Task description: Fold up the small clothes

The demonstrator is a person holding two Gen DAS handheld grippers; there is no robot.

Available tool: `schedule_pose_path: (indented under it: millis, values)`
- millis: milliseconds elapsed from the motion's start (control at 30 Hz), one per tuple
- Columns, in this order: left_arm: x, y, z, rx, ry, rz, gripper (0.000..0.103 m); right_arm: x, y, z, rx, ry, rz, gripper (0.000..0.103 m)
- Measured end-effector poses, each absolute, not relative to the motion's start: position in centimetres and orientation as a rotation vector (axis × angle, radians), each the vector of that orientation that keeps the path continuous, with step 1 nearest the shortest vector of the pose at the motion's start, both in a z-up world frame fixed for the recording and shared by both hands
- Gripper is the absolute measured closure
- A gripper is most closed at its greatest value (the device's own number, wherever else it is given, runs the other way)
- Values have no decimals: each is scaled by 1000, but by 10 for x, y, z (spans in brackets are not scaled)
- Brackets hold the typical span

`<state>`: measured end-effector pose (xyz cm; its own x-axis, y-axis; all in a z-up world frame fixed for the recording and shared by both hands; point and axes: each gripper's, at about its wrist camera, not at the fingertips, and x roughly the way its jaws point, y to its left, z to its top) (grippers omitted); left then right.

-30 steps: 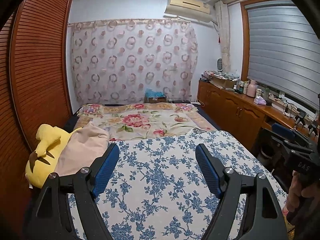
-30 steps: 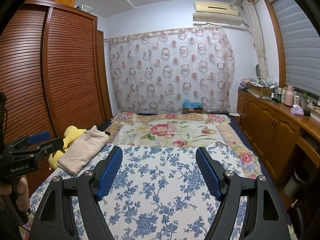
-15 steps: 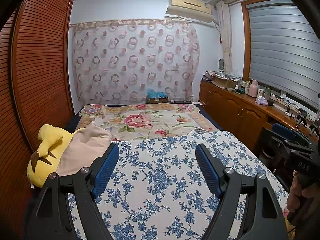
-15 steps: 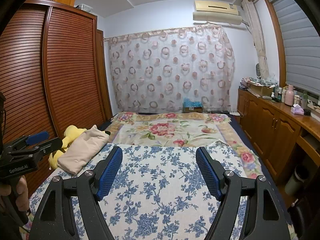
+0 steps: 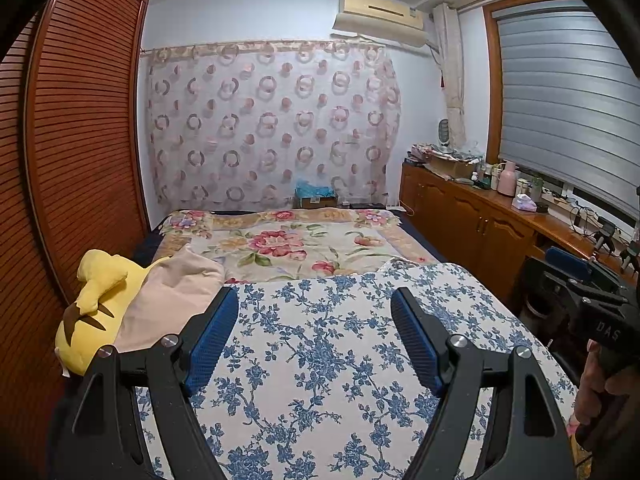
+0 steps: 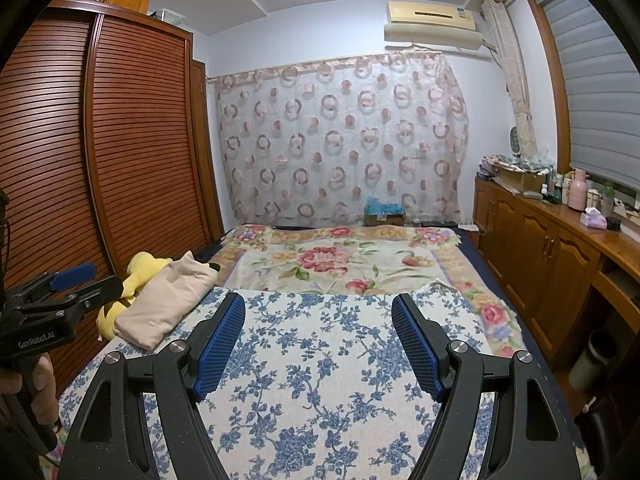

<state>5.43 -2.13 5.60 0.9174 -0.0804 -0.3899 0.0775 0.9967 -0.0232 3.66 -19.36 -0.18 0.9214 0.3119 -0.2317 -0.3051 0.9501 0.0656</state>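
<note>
The left gripper (image 5: 314,332) and the right gripper (image 6: 318,336) both hang with jaws spread wide and nothing between them, above a blue-flowered sheet (image 5: 340,360). No small garment can be made out on that sheet. At its left edge a beige cushion (image 6: 168,300) leans on a yellow plush toy (image 5: 92,308), beside the slatted wardrobe (image 6: 120,152).

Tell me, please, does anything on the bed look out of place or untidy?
Nothing is spilled or damaged. The yellow plush toy lies at the bed's edge, partly under a beige cushion. No small clothes are visible on the blue-flowered cover.
</note>
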Motion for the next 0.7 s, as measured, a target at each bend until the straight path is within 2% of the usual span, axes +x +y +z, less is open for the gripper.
schedule_pose_path:
  millis: [700]
  values:
    - [53, -22, 55, -6, 401, -80, 24, 37, -197, -2, 28, 243, 317, 26]
